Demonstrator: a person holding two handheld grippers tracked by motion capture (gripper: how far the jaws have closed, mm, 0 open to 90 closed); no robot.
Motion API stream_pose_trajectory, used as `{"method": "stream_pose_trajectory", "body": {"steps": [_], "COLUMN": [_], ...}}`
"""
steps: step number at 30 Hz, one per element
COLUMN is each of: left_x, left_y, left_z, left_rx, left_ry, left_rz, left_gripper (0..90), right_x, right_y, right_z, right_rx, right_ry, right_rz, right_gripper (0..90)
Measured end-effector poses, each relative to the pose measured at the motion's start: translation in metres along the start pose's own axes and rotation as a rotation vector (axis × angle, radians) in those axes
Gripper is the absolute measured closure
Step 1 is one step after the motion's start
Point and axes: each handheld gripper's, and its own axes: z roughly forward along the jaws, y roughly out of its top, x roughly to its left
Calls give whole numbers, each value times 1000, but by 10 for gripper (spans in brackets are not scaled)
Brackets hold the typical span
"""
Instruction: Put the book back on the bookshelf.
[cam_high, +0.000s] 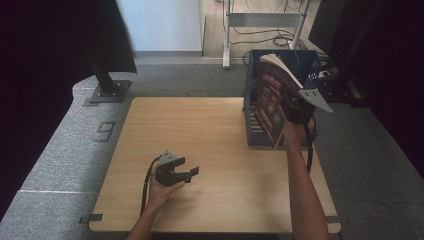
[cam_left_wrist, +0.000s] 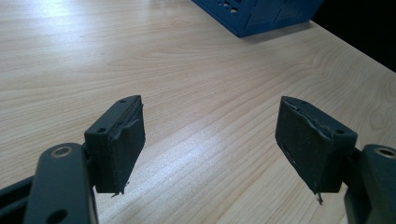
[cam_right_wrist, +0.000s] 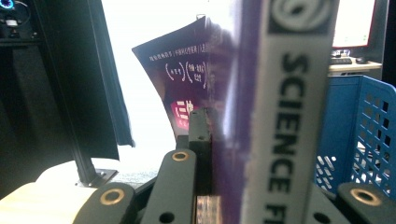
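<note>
Clamped shut in the right gripper (cam_high: 291, 106), a purple book (cam_high: 270, 100) is held upright, clear of the table (cam_high: 215, 150), against the front of the blue crate (cam_high: 305, 62). Lifting appears done; placing into the crate is judged outstanding. Open and empty, the left gripper (cam_left_wrist: 210, 140) is rested low over the table.

Light wooden table (cam_high: 220, 130) on grey carpet, and sitting on its far right corner is a blue perforated crate (cam_high: 260, 125), the left hand (cam_high: 161, 192) resting near the front edge.
</note>
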Motion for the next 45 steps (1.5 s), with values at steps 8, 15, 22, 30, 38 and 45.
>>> {"method": "stream_pose_trajectory", "body": {"steps": [8,15,22,30,38,45], "left_x": [-1,-2,-2,-1,0,2], "left_y": [0,0,0,0,0,0], "left_z": [1,1,2,1,1,-1], "left_rx": [1,1,3,-1,0,-8], "left_ry": [-4,-7,-9,-9,-5,-1], "left_rz": [6,5,5,2,0,-5], "left_gripper": [241,241,244,244,244,244], "right_x": [1,3,3,-2,-6,-6], "right_y": [-1,-1,1,1,2,5], "right_z": [6,13,17,19,25,31], "right_rx": [1,2,-5,-18,-23,-33], "right_ry": [-11,-21,-36,-48,-57,-59], "right_rz": [-5,0,3,3,3,-2], "right_gripper": [816,816,816,816,816,816]}}
